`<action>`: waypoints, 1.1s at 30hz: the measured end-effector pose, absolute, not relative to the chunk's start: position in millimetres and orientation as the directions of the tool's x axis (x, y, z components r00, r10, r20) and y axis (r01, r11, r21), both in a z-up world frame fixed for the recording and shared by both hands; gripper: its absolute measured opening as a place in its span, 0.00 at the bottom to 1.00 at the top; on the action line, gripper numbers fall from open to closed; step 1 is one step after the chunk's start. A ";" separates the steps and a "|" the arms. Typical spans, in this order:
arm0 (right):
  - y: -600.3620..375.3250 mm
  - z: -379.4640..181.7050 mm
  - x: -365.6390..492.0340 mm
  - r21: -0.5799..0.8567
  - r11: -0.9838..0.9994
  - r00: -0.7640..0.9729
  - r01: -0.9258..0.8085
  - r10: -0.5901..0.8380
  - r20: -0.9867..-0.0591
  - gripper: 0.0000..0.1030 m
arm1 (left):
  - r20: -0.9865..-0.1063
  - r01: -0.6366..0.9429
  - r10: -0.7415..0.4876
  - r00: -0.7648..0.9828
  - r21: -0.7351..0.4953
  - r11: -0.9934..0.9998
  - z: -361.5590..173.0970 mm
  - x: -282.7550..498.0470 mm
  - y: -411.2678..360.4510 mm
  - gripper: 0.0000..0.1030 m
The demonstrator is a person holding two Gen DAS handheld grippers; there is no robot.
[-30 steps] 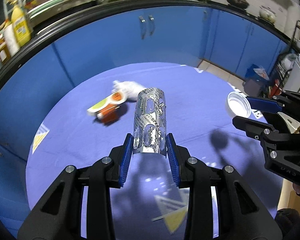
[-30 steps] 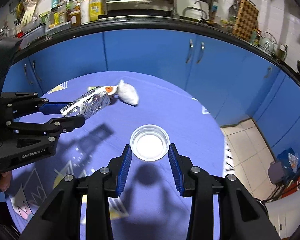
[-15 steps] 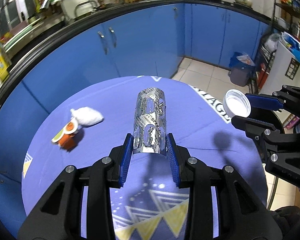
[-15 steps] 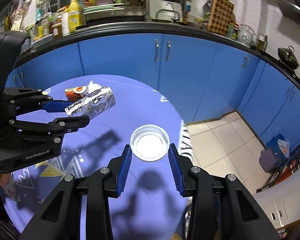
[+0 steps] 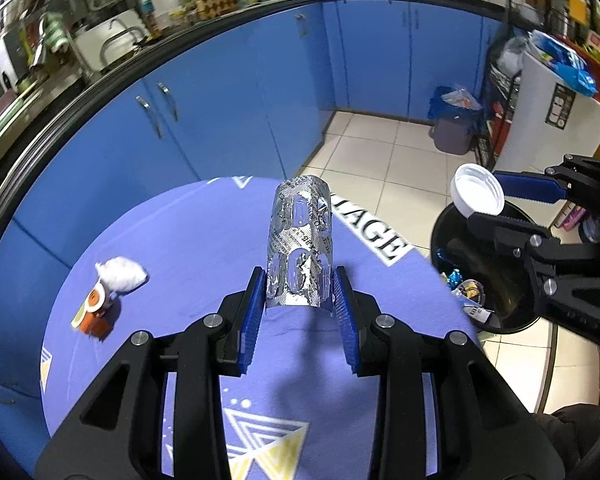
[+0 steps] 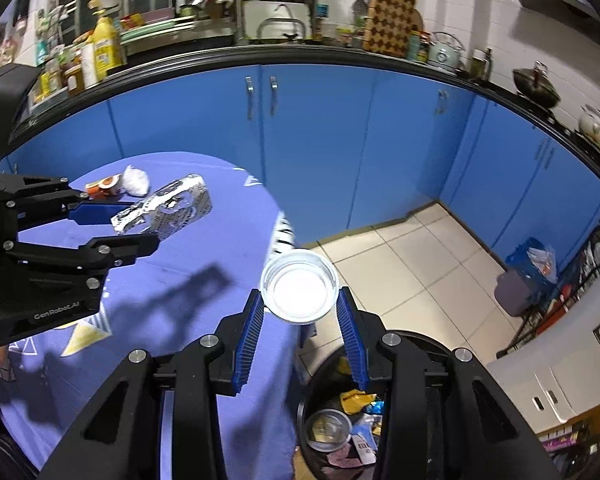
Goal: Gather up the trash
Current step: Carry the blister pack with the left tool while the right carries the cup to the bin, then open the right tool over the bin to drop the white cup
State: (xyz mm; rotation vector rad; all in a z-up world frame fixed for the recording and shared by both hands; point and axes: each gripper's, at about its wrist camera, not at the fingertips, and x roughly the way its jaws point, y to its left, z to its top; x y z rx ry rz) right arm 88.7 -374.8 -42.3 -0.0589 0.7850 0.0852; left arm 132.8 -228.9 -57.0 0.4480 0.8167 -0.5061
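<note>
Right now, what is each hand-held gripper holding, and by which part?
Left hand-held gripper pinches the foil blister pack by its lower side edges. Right hand-held gripper clamps the white cap across its rim.

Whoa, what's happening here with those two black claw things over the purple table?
A person is clearing trash using a hand-held claw in each hand. The left claw grips an empty silver foil pill blister pack above the round purple tablecloth. The right claw holds a white plastic screw lid near the table's edge, close to a black trash bin on the floor that already holds rubbish. A crumpled white tissue and a small orange container lie on the table.
</note>
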 end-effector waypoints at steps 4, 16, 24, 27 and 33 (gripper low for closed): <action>-398.2 -43.3 81.5 -0.021 0.999 0.707 -0.050 0.020 -0.707 0.36 | -0.776 0.601 -0.256 0.576 0.189 0.777 -55.9 129.3 -245.5 0.34; -455.2 -39.8 54.5 -0.049 0.996 0.723 0.069 -0.084 -0.685 0.37 | -0.783 0.653 -0.282 0.555 0.200 0.730 -53.5 116.7 -293.2 0.34; -469.3 -37.9 44.8 -0.059 0.994 0.733 0.096 -0.111 -0.671 0.37 | -0.788 0.671 -0.291 0.543 0.199 0.714 -52.4 114.0 -313.6 0.34; -470.2 -37.2 43.4 -0.079 0.992 0.736 0.102 -0.128 -0.665 0.37 | -0.789 0.676 -0.291 0.542 0.203 0.708 -53.7 112.0 -318.8 0.34; -481.0 -38.5 41.1 -0.086 0.988 0.737 0.129 -0.154 -0.658 0.52 | -0.792 0.689 -0.293 0.536 0.210 0.694 -55.9 109.7 -327.2 0.34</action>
